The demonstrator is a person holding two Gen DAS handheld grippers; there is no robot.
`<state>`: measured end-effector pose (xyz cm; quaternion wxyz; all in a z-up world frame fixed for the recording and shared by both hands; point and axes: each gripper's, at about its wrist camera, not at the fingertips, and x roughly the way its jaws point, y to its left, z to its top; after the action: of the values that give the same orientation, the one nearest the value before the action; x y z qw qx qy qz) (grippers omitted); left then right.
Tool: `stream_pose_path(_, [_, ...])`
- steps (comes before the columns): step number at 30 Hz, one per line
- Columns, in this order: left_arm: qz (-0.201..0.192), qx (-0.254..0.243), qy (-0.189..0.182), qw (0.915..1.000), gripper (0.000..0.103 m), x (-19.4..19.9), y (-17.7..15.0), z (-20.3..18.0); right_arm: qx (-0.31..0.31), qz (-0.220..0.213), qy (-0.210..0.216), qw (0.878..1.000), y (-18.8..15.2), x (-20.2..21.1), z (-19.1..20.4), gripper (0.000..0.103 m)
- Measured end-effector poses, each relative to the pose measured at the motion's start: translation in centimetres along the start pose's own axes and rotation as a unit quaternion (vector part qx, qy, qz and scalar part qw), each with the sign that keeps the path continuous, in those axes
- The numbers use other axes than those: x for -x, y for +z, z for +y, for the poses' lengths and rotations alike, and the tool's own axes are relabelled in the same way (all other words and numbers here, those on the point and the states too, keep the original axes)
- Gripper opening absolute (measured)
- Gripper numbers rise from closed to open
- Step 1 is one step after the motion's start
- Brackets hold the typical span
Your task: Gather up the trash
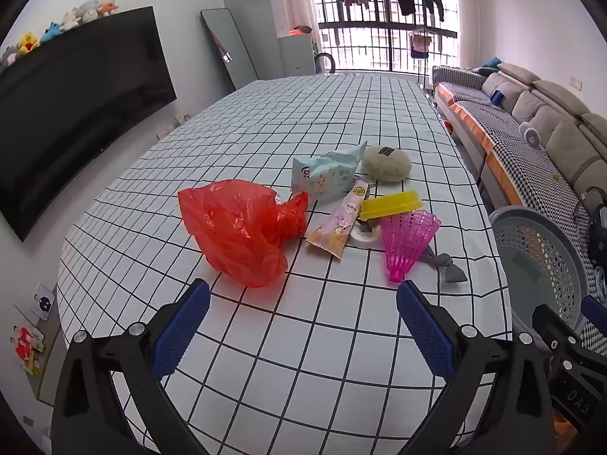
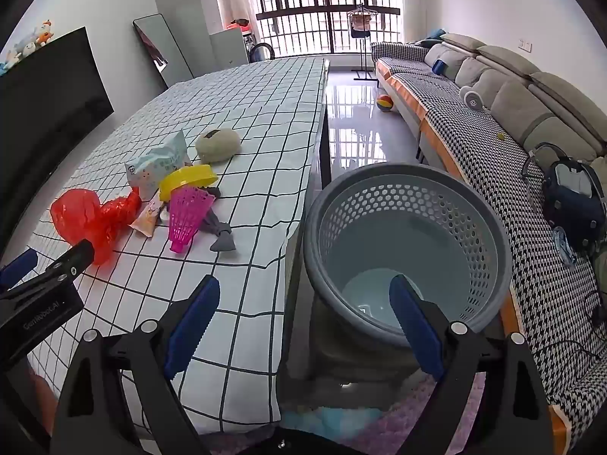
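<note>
The left claw (image 1: 303, 326) is hanging wide open and empty above the checked surface (image 1: 265, 341), near the red bag (image 1: 235, 231). Wrappers (image 1: 337, 220), a yellow lid (image 1: 390, 204) and a pink shuttlecock (image 1: 406, 242) are lying beside it. The right claw (image 2: 303, 318) is gaping empty over the grey basket (image 2: 489, 227) standing beside the surface.

both tongs, left (image 1: 303, 331) and right (image 2: 305, 328), wide open, empty, angled downward

Trash cluster (image 1: 341, 208) on the table (image 1: 265, 360) — basket (image 2: 409, 235) right of it.
</note>
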<state>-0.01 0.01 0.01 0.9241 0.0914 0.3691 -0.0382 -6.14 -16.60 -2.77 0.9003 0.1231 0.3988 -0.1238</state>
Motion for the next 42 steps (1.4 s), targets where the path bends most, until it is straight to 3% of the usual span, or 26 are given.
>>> stream_pose_path(42, [-0.004,0.000,-0.007,1.0000,0.097,0.50,-0.32,0.12,0.008,-0.007,-0.004,1.000,-0.05,0.66,0.59,0.087])
